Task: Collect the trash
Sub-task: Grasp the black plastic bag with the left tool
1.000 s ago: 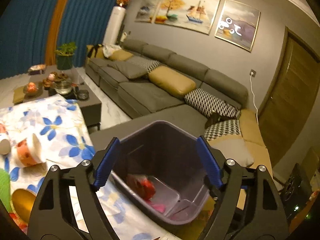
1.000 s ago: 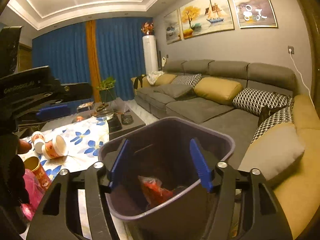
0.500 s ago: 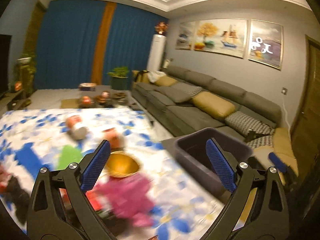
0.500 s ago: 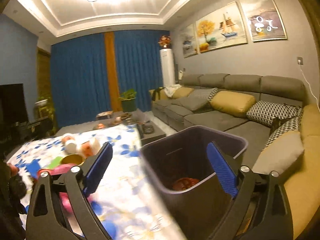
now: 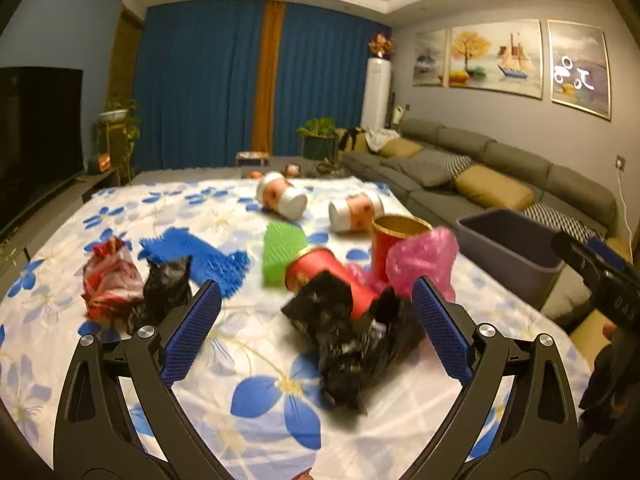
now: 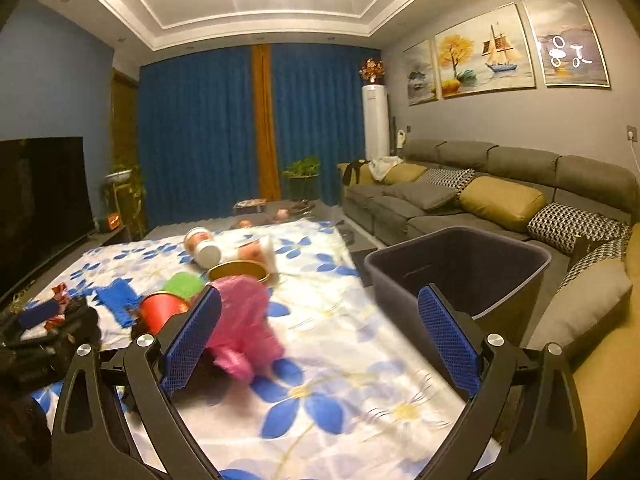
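My left gripper [image 5: 314,292] is open above the flowered tablecloth [image 5: 256,364], and nothing sits between its pads. Just ahead of it lie a crumpled black bag [image 5: 352,344], a tipped red cup [image 5: 320,276], a pink bag [image 5: 420,264] and an upright red-and-gold cup [image 5: 396,240]. Further left are a red-white wrapper [image 5: 112,280] and a smaller black bag [image 5: 168,288]. My right gripper [image 6: 320,336] is open too, with the pink bag [image 6: 244,320] near its left finger. The grey bin [image 6: 460,268] stands off the table's right edge.
A green sponge [image 5: 280,252], a blue cloth [image 5: 196,256] and two white-orange cups [image 5: 282,198] lie further back on the table. The grey sofa [image 6: 480,200] runs along the right wall. A dark TV [image 5: 36,136] stands at the left.
Both grippers swung left from over the bin to the littered table. Their jaws widened. The bin, once between the fingers, now lies to the right in each view.
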`<state>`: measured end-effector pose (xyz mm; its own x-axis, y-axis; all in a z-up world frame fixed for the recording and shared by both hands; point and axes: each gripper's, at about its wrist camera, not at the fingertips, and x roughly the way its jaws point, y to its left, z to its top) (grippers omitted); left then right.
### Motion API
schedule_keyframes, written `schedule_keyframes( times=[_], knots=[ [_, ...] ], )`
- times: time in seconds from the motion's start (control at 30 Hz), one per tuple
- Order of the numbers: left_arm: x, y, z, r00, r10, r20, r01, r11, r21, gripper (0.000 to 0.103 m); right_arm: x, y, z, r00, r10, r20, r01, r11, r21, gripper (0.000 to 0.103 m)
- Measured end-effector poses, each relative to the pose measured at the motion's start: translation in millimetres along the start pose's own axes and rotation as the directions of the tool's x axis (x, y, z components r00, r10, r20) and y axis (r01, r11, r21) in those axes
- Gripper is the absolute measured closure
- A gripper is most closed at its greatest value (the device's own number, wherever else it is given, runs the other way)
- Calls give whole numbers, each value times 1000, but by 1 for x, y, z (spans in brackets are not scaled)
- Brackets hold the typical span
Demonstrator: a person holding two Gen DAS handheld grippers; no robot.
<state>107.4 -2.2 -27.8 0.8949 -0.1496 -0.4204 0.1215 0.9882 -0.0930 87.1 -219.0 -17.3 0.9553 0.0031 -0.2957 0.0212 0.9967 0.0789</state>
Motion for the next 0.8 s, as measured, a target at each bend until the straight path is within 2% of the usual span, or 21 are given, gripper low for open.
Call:
schedule_keyframes(
  times=[0.13, 0.2, 0.33, 0.43, 0.53, 0.6, 0.73, 0.8],
  knots=[
    [12, -1, -10, 998, -41, -55, 41, 999, -5, 13, 1, 9, -4, 1000, 5, -22, -5, 1000, -1, 8],
    [20, -2, -14, 996, -46, -79, 46, 999, -1, 20, 2, 11, -6, 1000, 5, -27, -5, 1000, -2, 8],
    [31, -7, -18, 992, -53, -116, 54, 999, 4, 23, 6, 13, -7, 999, 8, -36, -8, 1000, -6, 8],
    [40, -8, -20, 988, -53, -144, 55, 998, 11, 30, 11, 15, -10, 999, 13, -44, -13, 1000, -8, 8],
    [50, -9, -24, 980, -63, -188, 67, 998, 12, 38, 18, 18, -12, 998, 24, -61, -24, 1000, -8, 8],
    [55, -7, -26, 973, -84, -213, 87, 996, 3, 50, 21, 20, -13, 997, 29, -69, -30, 999, -12, 8],
    [66, -4, -30, 954, -127, -272, 129, 992, -12, 65, 33, 26, -14, 994, 48, -99, -50, 999, -19, 8],
    [69, -2, -30, 946, -146, -288, 145, 989, -25, 76, 39, 32, -15, 992, 61, -112, -65, 997, -30, 9]
  ],
)
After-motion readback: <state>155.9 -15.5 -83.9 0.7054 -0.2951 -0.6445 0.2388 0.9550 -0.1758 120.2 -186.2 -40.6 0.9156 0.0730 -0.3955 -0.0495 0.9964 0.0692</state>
